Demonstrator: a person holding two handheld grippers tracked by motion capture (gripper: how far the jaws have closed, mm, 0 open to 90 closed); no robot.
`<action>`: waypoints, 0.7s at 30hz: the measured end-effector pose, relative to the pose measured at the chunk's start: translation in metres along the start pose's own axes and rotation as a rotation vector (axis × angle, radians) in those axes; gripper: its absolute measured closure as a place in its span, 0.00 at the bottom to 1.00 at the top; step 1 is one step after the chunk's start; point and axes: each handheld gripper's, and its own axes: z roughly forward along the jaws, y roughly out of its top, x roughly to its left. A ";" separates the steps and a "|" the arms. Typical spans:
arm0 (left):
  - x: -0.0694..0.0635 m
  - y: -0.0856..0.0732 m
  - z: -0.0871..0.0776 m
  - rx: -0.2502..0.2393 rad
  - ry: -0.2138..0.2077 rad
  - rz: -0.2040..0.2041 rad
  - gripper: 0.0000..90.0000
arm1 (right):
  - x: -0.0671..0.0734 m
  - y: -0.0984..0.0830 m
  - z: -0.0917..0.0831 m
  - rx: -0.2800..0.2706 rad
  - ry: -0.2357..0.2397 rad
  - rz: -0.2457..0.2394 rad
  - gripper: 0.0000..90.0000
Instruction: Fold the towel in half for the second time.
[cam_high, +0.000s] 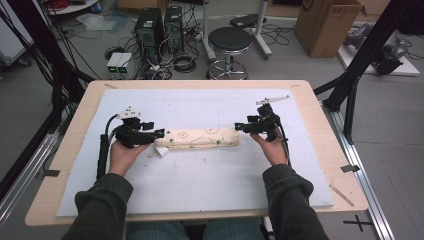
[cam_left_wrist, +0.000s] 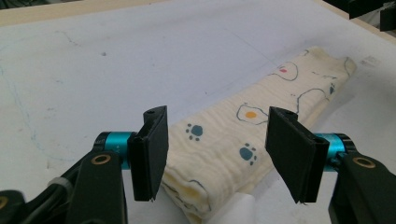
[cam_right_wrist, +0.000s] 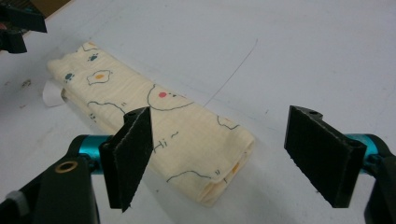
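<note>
Lying lengthwise across the middle of the white foam board (cam_high: 200, 180), the folded cloth (cam_high: 200, 138) appeared a soft, light, crinkled cream cotton printed with paws and eggs, judged limp and likely to sag or unfold unless taken by its layered ends. The left gripper (cam_left_wrist: 215, 154) stood with jaws apart, straddling one end without pressing it. The right gripper (cam_right_wrist: 229, 158) was likewise spread wide at the other end, holding nothing.

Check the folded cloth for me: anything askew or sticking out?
Mostly tidy. The cream printed cloth lies folded into a long strip on the white board, but a small white tag pokes out from under its end by the left tongs.
</note>
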 end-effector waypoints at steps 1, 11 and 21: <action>-0.001 0.000 0.000 -0.004 -0.011 -0.013 0.44 | 0.001 0.000 -0.001 -0.004 0.000 0.000 0.24; -0.007 0.002 -0.006 -0.015 -0.006 0.011 0.41 | 0.005 -0.001 -0.008 0.004 0.018 -0.009 0.17; -0.009 -0.001 -0.010 -0.009 -0.007 0.021 0.38 | 0.008 -0.001 -0.009 0.002 0.013 -0.016 0.16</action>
